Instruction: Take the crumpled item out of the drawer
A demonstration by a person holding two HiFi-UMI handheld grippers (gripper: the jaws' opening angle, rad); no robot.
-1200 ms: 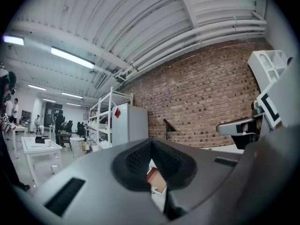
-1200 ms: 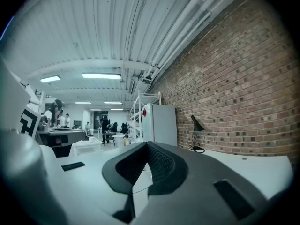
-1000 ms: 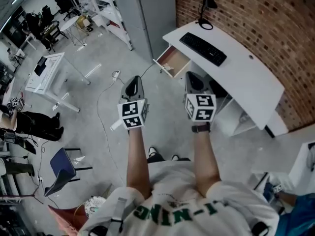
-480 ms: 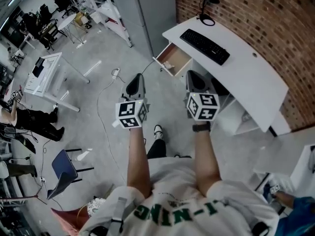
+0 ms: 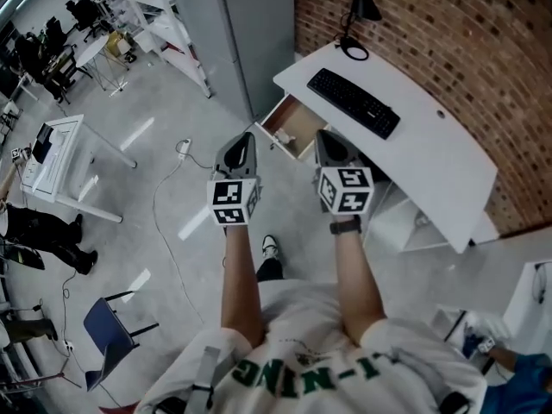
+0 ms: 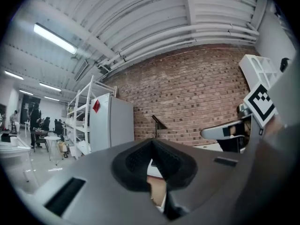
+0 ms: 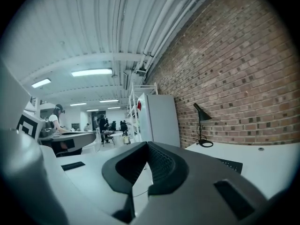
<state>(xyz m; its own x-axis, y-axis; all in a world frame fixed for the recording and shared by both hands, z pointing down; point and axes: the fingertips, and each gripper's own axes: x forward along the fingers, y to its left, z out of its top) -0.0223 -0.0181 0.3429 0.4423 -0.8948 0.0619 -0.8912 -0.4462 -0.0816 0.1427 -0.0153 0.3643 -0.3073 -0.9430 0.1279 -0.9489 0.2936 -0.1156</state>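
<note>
The wooden drawer (image 5: 290,128) stands pulled out from the left end of the white desk (image 5: 431,158). Its tan inside shows, but anything lying in it is too small to make out. My left gripper (image 5: 244,138) hangs in the air just left of the drawer front, and my right gripper (image 5: 324,136) is just right of it, over the desk's near edge. Both are shut with nothing between the jaws. In the left gripper view a tan sliver of the drawer (image 6: 157,192) shows past the left gripper's (image 6: 151,149) closed jaws. The right gripper (image 7: 146,165) points along the desk.
A black keyboard (image 5: 354,103) and a black lamp (image 5: 360,11) sit on the desk by the brick wall (image 5: 448,33). A tall grey cabinet (image 5: 250,33) stands left of the drawer. A cable (image 5: 172,205) trails over the concrete floor. Other desks, shelving and people stand far left.
The person has stepped toward the desk. Both grippers, still shut, are now closer to the open drawer, which sits right between them in the head view.
</note>
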